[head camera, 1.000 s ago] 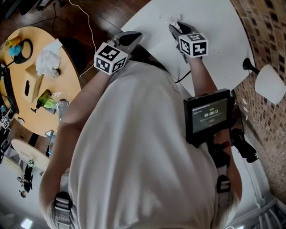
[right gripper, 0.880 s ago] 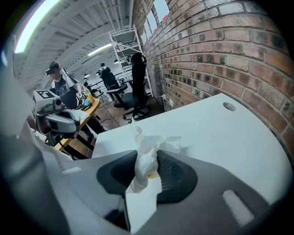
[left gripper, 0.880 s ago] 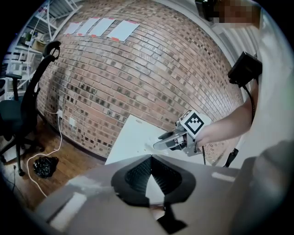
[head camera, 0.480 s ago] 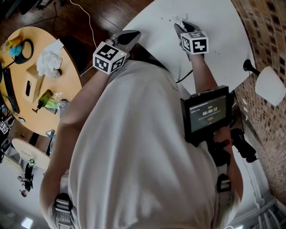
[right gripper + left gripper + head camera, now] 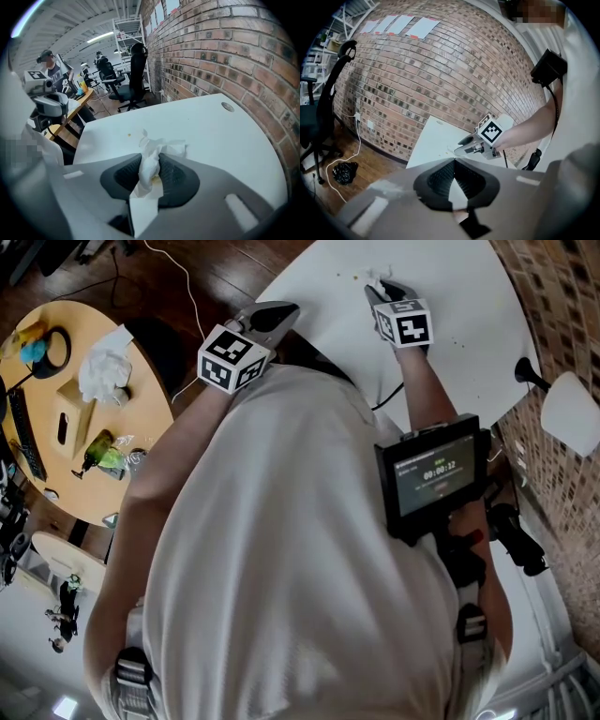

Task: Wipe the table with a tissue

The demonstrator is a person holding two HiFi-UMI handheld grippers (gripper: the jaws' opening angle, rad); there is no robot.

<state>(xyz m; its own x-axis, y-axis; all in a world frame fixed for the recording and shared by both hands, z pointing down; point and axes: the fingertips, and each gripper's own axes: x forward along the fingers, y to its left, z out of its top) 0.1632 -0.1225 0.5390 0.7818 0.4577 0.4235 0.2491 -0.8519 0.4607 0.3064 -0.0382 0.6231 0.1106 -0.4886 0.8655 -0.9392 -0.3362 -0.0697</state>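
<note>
Head view, read left to right. Upper centre-left: your left gripper (image 5: 274, 317) hangs at the near edge of the white table (image 5: 469, 324), jaws met at the tips with nothing between them; leave it parked there, clear of the wiping path. Upper centre: a few small specks (image 5: 354, 277) lie on the tabletop just left of the tissue (image 5: 377, 281). The tissue is a crumpled white wad held by your right gripper (image 5: 384, 292), which tilts steeply down with the wad at or just above the surface; contact cannot be confirmed. The right gripper view shows the jaws closing on the wad, pads already pressing its sides and a tuft standing out beyond the tips. To wipe well, let that free tuft, not the jaw tips, meet the table, press lightly, and sweep leftward over the specks in one flat stroke. Centre right: the screen (image 5: 433, 474) carries a timer seeming to read 00:00:12; its smaller line is illegible. The marker cubes bear patterns only.
</note>
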